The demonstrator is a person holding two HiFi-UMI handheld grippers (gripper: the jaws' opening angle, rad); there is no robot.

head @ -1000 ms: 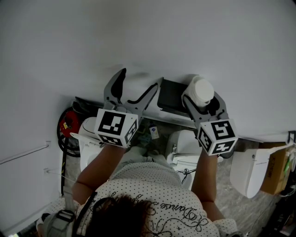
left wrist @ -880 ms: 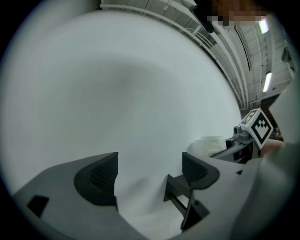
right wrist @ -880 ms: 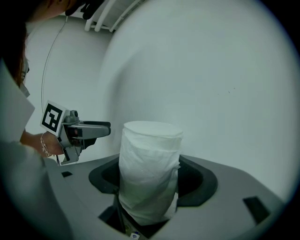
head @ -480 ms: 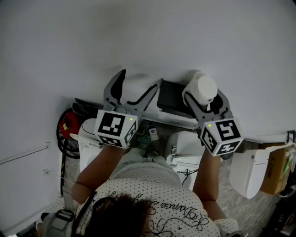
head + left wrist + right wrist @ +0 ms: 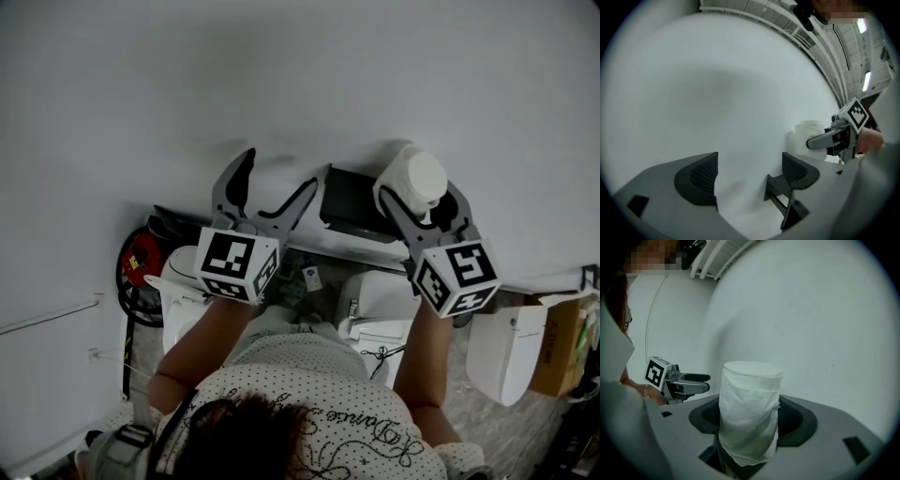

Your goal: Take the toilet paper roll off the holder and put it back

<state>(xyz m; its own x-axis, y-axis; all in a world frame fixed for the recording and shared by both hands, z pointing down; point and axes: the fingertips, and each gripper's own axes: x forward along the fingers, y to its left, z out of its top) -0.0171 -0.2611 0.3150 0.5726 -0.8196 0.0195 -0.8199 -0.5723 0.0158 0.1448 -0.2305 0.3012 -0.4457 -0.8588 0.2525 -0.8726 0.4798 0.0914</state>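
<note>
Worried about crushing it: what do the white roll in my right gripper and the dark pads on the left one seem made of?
White cylindrical roll: soft tissue paper, matte; wrinkled, loosely wrapped layers. Dark pads: likely rubber or plastic, matte, with grid texture.

A plain white wall [image 5: 300,84] fills nearly everything ahead of me, bare and evenly lit. Looking steeply down along it, I see three white toilets: one at the left [image 5: 173,279], one in the middle [image 5: 371,292] and one at the right [image 5: 502,352]. Left of the first sits a red object [image 5: 141,251] ringed by black hose; I cannot tell what it is. The floor [image 5: 487,412] at the lower right is grey, mottled tile. A brown cardboard box [image 5: 560,345] stands at the far right edge. Overhead, long ceiling lights [image 5: 867,80] glow, and white pipes [image 5: 708,258] run along the ceiling.
</note>
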